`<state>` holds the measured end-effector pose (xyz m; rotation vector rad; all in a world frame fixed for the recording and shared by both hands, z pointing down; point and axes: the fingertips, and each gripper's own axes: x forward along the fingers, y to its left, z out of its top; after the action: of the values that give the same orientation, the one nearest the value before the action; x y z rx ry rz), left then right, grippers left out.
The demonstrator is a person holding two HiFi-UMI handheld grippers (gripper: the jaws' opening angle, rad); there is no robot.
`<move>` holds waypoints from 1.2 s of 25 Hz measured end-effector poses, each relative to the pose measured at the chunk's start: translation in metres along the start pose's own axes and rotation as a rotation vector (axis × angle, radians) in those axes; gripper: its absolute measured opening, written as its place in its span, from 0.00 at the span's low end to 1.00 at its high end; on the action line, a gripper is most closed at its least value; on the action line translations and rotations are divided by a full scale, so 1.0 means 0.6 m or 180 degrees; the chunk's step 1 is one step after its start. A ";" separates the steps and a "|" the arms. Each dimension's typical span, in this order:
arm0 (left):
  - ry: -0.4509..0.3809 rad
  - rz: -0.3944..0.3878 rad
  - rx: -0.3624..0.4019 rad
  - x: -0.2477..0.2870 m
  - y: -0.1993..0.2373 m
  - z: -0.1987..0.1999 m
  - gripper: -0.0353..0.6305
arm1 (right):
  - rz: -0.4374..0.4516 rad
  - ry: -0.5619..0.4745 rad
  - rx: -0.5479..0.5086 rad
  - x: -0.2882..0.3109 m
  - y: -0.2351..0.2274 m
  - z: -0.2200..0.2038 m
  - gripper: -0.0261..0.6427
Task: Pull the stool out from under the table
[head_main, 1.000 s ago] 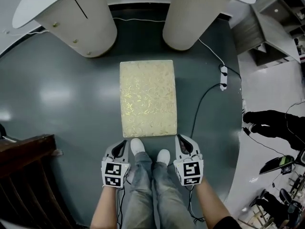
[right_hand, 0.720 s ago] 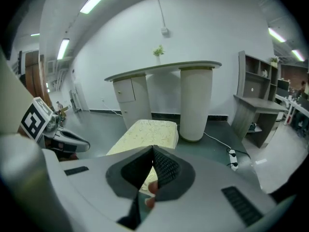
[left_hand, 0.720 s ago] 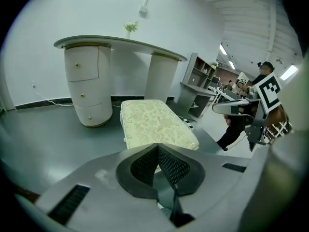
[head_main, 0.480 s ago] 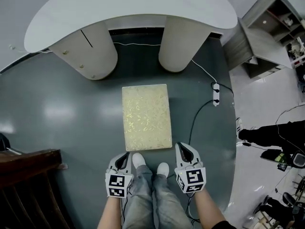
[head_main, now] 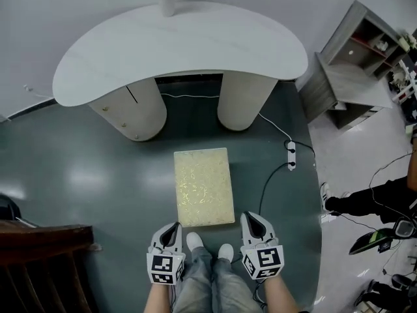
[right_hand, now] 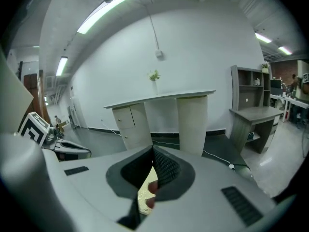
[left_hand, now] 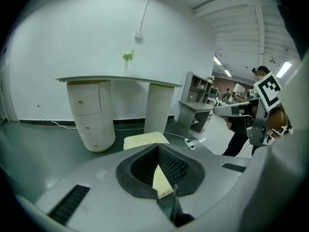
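Standing behind the stool [head_main: 203, 186], which sits clear of the table [head_main: 182, 44], you hold left gripper [head_main: 172, 230] and right gripper [head_main: 251, 222] closed, both empty.

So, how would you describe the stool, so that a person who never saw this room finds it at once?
Find the white curved table; on the dark green floor in front of its two round pedestals stands the stool. It is a rectangular block with a pale yellow, gold-patterned top, unlike the thin white power strip to its right.
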<state>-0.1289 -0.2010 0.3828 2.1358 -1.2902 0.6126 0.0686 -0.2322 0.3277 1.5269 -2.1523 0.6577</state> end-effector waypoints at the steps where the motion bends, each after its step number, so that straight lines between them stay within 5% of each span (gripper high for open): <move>1: -0.0025 0.0008 0.0006 -0.005 0.001 0.010 0.07 | 0.0009 -0.0026 -0.0015 -0.003 0.004 0.012 0.13; 11: -0.0379 0.0160 -0.0080 -0.074 0.022 0.128 0.07 | -0.0025 -0.0299 -0.0039 -0.040 0.013 0.138 0.13; 19: -0.0662 0.0137 0.0363 -0.117 0.028 0.245 0.07 | 0.0016 -0.0581 -0.0077 -0.075 0.020 0.230 0.13; 30: -0.0973 0.0133 0.0369 -0.159 0.046 0.350 0.07 | -0.0025 -0.0832 -0.0159 -0.108 0.026 0.333 0.13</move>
<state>-0.1751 -0.2912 0.1739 2.3721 -1.4948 0.3955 0.0611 -0.2980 0.1277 1.6724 -2.3300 0.4170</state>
